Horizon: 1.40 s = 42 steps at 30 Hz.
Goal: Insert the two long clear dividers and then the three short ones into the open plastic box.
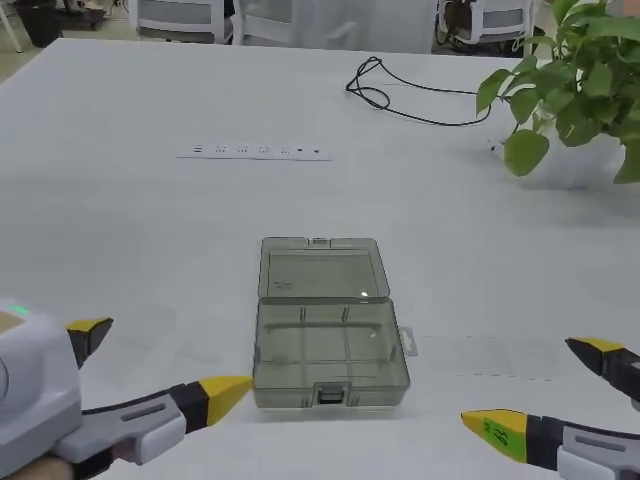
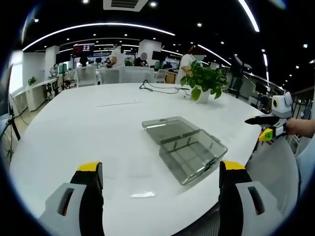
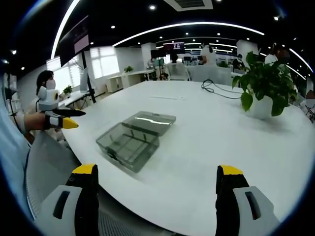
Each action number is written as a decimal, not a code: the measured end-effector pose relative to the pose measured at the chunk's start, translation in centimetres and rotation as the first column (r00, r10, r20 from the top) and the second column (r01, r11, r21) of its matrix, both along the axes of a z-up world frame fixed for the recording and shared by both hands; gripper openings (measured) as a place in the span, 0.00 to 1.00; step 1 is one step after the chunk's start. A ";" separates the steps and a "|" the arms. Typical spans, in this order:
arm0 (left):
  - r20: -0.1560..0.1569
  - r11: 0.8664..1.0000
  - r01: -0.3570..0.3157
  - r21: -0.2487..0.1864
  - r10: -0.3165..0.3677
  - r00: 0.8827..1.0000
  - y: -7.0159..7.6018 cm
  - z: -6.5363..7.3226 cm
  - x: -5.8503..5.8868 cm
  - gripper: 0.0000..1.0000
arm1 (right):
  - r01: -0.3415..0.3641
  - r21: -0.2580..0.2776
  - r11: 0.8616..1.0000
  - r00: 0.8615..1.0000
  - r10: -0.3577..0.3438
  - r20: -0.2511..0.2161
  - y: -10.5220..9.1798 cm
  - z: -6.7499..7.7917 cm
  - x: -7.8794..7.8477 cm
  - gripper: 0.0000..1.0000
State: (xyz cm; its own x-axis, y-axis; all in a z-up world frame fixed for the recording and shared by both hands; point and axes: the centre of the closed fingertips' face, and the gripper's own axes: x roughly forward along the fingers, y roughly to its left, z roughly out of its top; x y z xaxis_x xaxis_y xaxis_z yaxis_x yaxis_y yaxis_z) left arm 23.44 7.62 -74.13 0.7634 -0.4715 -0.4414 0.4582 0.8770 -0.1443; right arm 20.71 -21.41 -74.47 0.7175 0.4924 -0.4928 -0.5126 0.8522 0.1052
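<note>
Box (image 1: 330, 350) sits open near the front of the table (image 1: 120, 220) in the head view, with its lid flat behind it and ribs visible inside. Left gripper (image 1: 160, 360) and right gripper (image 1: 540, 385) flank it, both spread wide and holding nothing. Farther back are a socket strip (image 1: 255, 151), a cable (image 1: 400, 95) and a plant (image 1: 570, 90).

Left gripper view: the box lies ahead beyond the wide jaws, across plain tabletop, with the right gripper at the far right.

Right gripper view: the box lies ahead and slightly left. The jaws are wide, the left gripper is at the far left, and the plant stands to the right.
</note>
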 end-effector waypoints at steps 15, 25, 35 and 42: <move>-0.117 0.996 0.045 0.078 -0.035 0.993 0.7 -2.2 0.6 0.96 | -0.006 0.012 1.000 1.000 0.006 -0.006 0.2 -0.1 0.5 1.00; -0.185 0.987 0.076 0.140 -0.049 0.981 1.2 -3.8 1.9 0.81 | -0.012 0.015 1.000 1.000 0.012 -0.015 0.4 -0.4 0.5 1.00; -0.269 0.980 0.094 0.175 -0.044 0.962 1.2 -6.0 2.5 0.54 | -0.012 0.013 1.000 1.000 0.012 -0.027 0.4 -0.6 0.4 1.00; -0.331 0.967 0.121 0.224 -0.041 0.943 1.3 -7.9 2.8 0.55 | -0.008 0.009 1.000 1.000 0.008 -0.028 0.3 -0.7 0.6 1.00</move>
